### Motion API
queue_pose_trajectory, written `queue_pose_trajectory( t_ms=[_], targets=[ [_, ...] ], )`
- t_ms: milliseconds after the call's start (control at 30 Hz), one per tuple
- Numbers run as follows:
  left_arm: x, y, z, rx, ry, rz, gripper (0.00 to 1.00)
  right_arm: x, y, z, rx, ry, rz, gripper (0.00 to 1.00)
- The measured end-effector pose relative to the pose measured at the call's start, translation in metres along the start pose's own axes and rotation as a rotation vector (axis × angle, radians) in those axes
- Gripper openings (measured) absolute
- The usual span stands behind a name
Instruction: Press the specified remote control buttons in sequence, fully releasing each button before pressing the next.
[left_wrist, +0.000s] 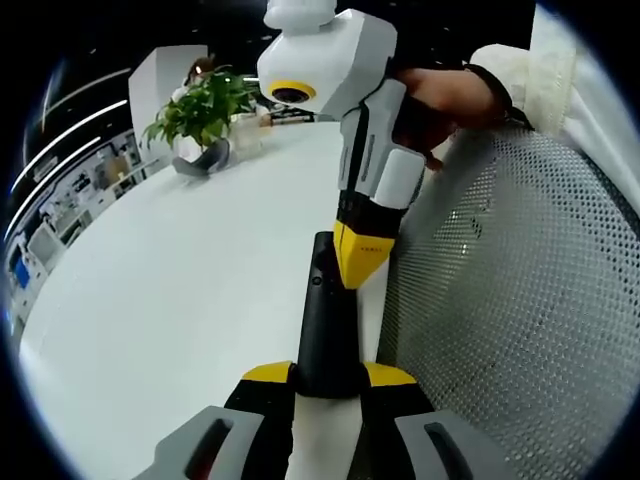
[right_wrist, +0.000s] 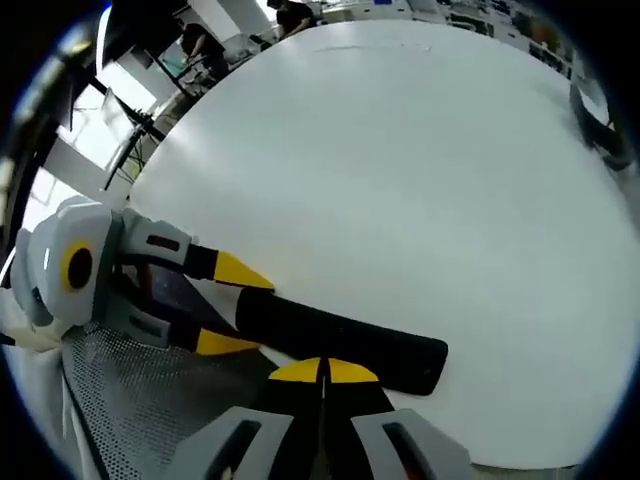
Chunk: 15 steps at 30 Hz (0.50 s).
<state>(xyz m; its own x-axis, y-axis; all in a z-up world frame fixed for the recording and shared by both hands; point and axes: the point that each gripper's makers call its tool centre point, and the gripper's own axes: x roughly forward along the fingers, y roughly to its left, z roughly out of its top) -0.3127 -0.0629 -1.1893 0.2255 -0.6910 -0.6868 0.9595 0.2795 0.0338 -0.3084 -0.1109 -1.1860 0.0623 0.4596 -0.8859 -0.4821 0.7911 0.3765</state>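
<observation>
Left gripper view: the left gripper (left_wrist: 327, 385) has its yellow-tipped jaws closed onto the near end of the black remote control (left_wrist: 327, 320), one jaw on each side. The remote lies along the edge of the white table (left_wrist: 180, 270), beside a grey mesh surface (left_wrist: 510, 300). Its long axis runs straight away from this camera, far end pointing up the table. The right gripper (left_wrist: 358, 262) comes down from above, its tips together and pointed at the remote's upper face. Whether the tips actually touch a button cannot be read from here. A potted plant (left_wrist: 205, 115) stands well apart at the far side.

Right gripper view: the right gripper (right_wrist: 324, 372) has its jaws brought together, holding nothing, directly over the remote (right_wrist: 340, 345). The remote's axis runs crosswise here, free end to the right.

Procedure, as judged: keep the left grip steady, press down squarely with the closed tips, then lift fully clear before the next button.
</observation>
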Motion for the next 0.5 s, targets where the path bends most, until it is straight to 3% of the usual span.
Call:
queue_pose_trajectory(
  t_ms=[333, 500],
  targets=[
    [0.000, 0.000, 0.000, 0.001, -0.002, -0.002, 0.25, -0.001, 0.001, 0.001, 0.056, -0.001, 0.037, 0.00],
    [0.000, 0.000, 0.000, 0.004, -0.001, -0.003, 0.24, -0.007, 0.006, 0.013, 0.059, -0.063, 0.066, 0.00]
  ],
)
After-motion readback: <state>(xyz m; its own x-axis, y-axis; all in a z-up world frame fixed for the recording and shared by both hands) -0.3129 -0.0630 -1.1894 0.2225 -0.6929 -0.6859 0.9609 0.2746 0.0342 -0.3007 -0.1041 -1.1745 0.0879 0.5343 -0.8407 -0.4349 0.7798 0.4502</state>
